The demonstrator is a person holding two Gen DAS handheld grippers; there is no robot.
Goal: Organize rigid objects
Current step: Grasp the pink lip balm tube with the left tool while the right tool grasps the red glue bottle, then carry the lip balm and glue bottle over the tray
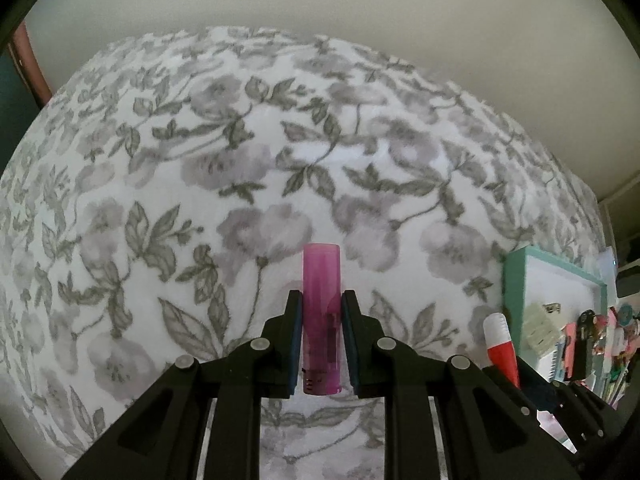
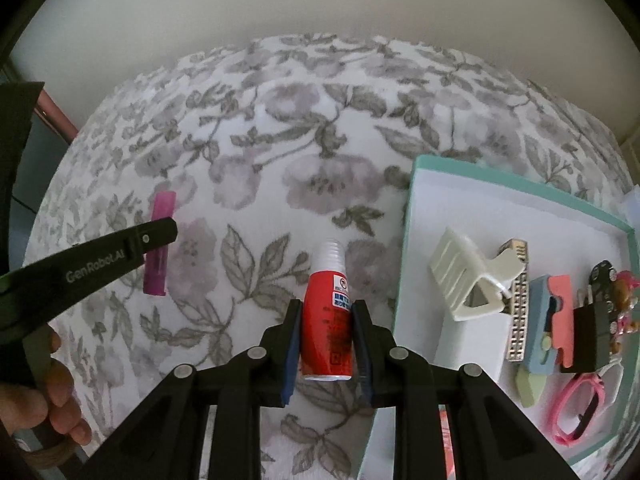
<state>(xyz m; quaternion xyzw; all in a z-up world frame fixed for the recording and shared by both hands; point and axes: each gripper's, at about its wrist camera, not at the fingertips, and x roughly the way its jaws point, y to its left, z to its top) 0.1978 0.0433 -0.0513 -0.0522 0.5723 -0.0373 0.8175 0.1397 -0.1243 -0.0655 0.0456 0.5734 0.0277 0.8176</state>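
Far left in the right wrist view, a bare hand (image 2: 60,404) wrapped round the left tool's handle. Just beyond it, the left claw (image 1: 321,300) clenched on a translucent purple lighter (image 1: 321,312), pads pressing both flat sides, metal head toward the camera, plain end sticking out past the tips over the floral blanket (image 1: 200,160). Same lighter seen side-on from the right wrist, crossed by a black finger marked GenRobot.AI. Moving to the middle: right claw (image 2: 326,308) clamped on a small red bottle (image 2: 327,320) with a ribbed white cap and a white label patch, cap pointing away, base near the camera, blanket blurred underneath. From the left wrist view, that red-and-white bottle peeking up at lower right beside the box. On to the right: a teal-rimmed box (image 2: 404,248) with a white floor lying on the blanket. Inside it, left to right, a white claw hair clip (image 2: 460,280), a rhinestone barrette (image 2: 518,300), a blue and coral foam piece (image 2: 554,320), a black binder clip (image 2: 592,336), a pink hoop (image 2: 580,412) near the lower corner.
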